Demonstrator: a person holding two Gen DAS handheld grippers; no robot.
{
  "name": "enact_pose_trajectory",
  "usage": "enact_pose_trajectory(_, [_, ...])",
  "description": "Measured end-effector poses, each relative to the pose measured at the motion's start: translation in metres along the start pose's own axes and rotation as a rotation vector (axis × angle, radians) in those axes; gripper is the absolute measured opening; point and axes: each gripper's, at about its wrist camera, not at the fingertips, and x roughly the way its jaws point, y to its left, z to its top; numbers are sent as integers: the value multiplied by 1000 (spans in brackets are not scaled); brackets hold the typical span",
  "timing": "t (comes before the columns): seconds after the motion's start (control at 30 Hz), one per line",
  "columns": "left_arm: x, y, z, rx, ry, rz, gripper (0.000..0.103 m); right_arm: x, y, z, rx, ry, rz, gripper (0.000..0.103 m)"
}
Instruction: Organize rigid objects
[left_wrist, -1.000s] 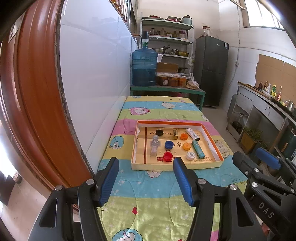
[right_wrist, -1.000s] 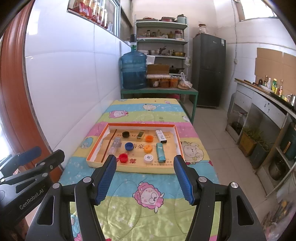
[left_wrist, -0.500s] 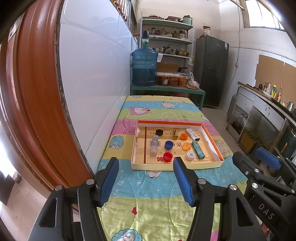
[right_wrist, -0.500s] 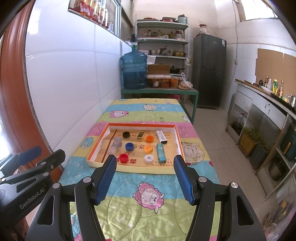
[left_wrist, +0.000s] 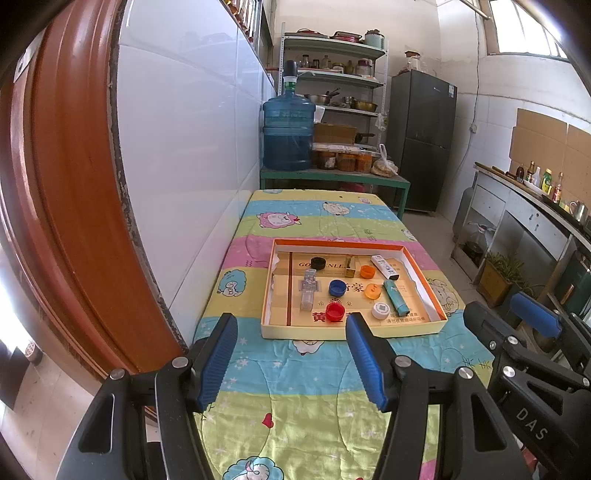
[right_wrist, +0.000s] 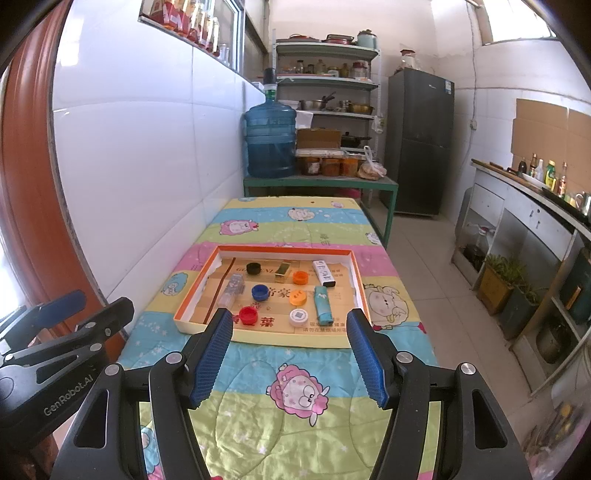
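Caps, a lighter and other small rigid things lie in a shallow tray (left_wrist: 354, 334) with an orange rim, set on a desk covered by a striped cartoon quilt (right_wrist: 295, 417). Along the tray's far side sit a black cap (right_wrist: 253, 268), a gold block (right_wrist: 283, 269), an orange cap (right_wrist: 300, 277) and a white remote (right_wrist: 324, 273). In the middle row are a clear plastic case (right_wrist: 232, 291) at the left, a blue cap (right_wrist: 261, 292), a second orange cap (right_wrist: 298, 297) and a teal lighter (right_wrist: 323, 304). Nearest the front wall lie a red cap (right_wrist: 248, 316) and a white cap (right_wrist: 298, 317). All of them rest apart from one another. The left tool (left_wrist: 288, 363) hangs over the quilt short of the tray, its blue pads spread wide with nothing between them. The right tool (right_wrist: 289, 360) is likewise held over the quilt before the tray, jaws wide apart and empty. Each tool shows at the edge of the other's view. Behind the desk a blue water jug (right_wrist: 271, 142) stands on a green bench (right_wrist: 321, 182), beside shelves (right_wrist: 327, 79) and a dark fridge (right_wrist: 419, 142).
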Motion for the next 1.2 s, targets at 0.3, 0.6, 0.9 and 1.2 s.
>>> enact_pose_trajectory(0.3, [0, 0, 0, -1, 3, 1, 61, 1, 1, 0, -1, 5, 0, 66])
enact_pose_trajectory(0.6, [0, 0, 0, -2, 4, 1, 61, 2, 2, 0, -2, 5, 0, 66])
enact_pose_trajectory(0.9, [2, 0, 0, -3, 7, 0, 61, 2, 2, 0, -2, 4, 0, 66])
enact_pose_trajectory(1.2, [2, 1, 0, -8, 12, 6, 61, 2, 2, -1, -3, 5, 0, 66])
